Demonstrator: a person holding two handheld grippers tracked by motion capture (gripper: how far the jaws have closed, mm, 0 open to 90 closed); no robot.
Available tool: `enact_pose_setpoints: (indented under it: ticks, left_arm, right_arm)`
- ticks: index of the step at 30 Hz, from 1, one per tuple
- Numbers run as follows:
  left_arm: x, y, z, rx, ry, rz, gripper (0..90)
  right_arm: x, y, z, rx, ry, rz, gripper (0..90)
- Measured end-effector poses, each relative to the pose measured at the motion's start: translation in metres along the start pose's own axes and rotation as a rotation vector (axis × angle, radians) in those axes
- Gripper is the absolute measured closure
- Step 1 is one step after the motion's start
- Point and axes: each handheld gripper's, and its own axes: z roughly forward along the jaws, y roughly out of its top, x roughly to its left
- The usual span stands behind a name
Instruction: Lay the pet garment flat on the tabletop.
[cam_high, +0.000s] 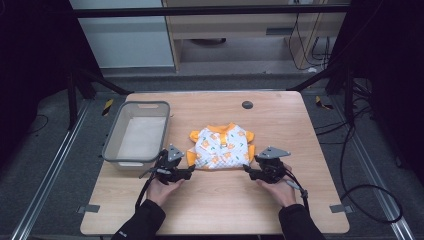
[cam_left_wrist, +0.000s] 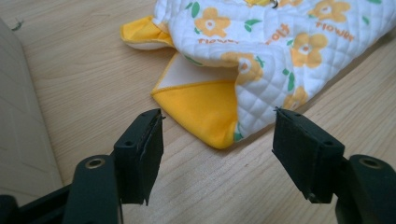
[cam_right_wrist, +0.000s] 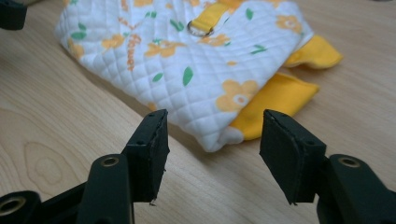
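Note:
A small quilted garment (cam_high: 220, 146), white with orange flowers and orange trim, lies flat mid-table. My left gripper (cam_high: 192, 171) rests low at its near left corner, jaws open and pointing at it. In the left gripper view the garment's (cam_left_wrist: 280, 42) orange corner flap lies just beyond the open left gripper (cam_left_wrist: 218, 112), untouched by the pads. My right gripper (cam_high: 246, 170) stands open at the near right corner. In the right gripper view the garment's (cam_right_wrist: 187, 51) white corner lies just ahead of the open right gripper (cam_right_wrist: 215, 112), apart from both pads.
A grey plastic basket (cam_high: 112, 142) stands at the table's left, close to my left hand; its wall (cam_left_wrist: 18, 121) runs along the left gripper view's edge. A metal ring (cam_right_wrist: 201, 28) sits on the garment's orange strap. A black round grommet (cam_high: 247, 105) is set in the tabletop behind.

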Motion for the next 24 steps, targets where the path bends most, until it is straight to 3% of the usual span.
enact_pose_setpoints:
  ticks: [7, 9, 10, 12, 17, 19, 21, 24]
  left_arm:
    - [-0.004, -0.005, 0.014, -0.005, -0.005, 0.011, 36.8]
    - [-0.004, -0.006, 0.017, -0.003, -0.030, 0.014, 41.9]
    - [-0.003, -0.006, 0.020, -0.006, -0.056, -0.010, 44.5]
    - [-0.003, -0.007, 0.024, -0.003, -0.072, -0.016, 48.7]
    - [-0.007, -0.008, 0.032, 0.009, -0.049, 0.029, 60.8]
    - [-0.008, -0.008, 0.032, 0.007, -0.046, 0.030, 69.1]
    - [-0.009, -0.007, 0.032, 0.013, -0.038, 0.038, 75.7]
    - [-0.011, -0.007, 0.030, 0.024, -0.041, 0.032, 80.3]
  right_arm:
    - [0.004, -0.006, 0.018, 0.059, -0.001, -0.038, 49.0]
    - [0.003, -0.006, 0.020, 0.060, -0.001, -0.039, 50.5]
    - [0.002, -0.006, 0.021, 0.066, 0.003, -0.033, 54.2]
    - [0.001, -0.007, 0.022, 0.068, -0.002, -0.037, 58.8]
    - [0.000, -0.007, 0.023, 0.077, -0.011, -0.030, 72.4]
    - [0.001, -0.006, 0.022, 0.076, -0.007, -0.024, 84.7]
    - [0.001, -0.005, 0.021, 0.069, 0.020, -0.008, 87.2]
    - [0.004, -0.004, 0.019, 0.061, 0.028, -0.024, 88.3]
